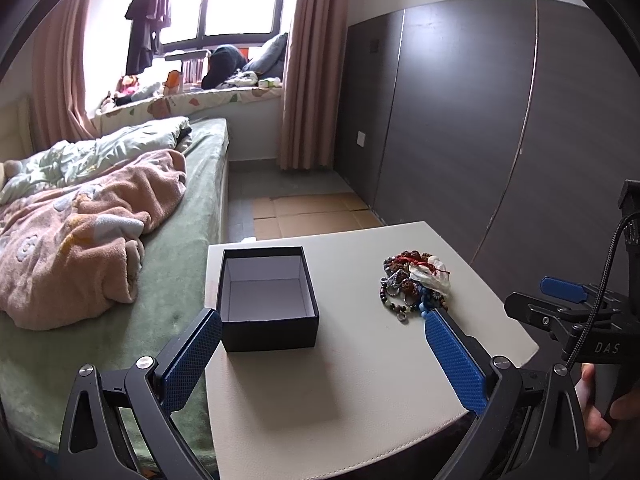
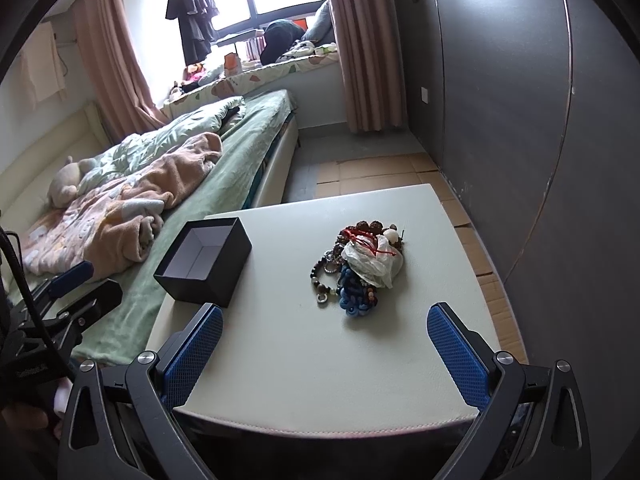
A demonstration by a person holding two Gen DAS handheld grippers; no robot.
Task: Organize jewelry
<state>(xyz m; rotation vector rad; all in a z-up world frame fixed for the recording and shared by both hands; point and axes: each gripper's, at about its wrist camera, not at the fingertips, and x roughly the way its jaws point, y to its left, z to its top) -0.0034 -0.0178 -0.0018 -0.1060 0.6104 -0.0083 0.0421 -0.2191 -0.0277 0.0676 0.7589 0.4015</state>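
An open, empty black box (image 1: 267,296) with a white inside stands on the left part of a white table (image 1: 360,380). It also shows in the right wrist view (image 2: 206,266). A pile of bead bracelets and jewelry (image 1: 416,284) with a small clear plastic bag on top lies at the table's right; in the right wrist view the pile (image 2: 360,268) sits mid-table. My left gripper (image 1: 323,322) is open and empty near the table's front, between box and pile. My right gripper (image 2: 325,318) is open and empty, in front of the pile. The right gripper also shows in the left wrist view (image 1: 560,300).
A bed (image 1: 176,264) with a green sheet and a pink blanket (image 1: 80,224) abuts the table's left side. A dark wardrobe wall (image 1: 480,120) runs along the right. Cardboard sheets (image 1: 316,212) cover the floor beyond the table.
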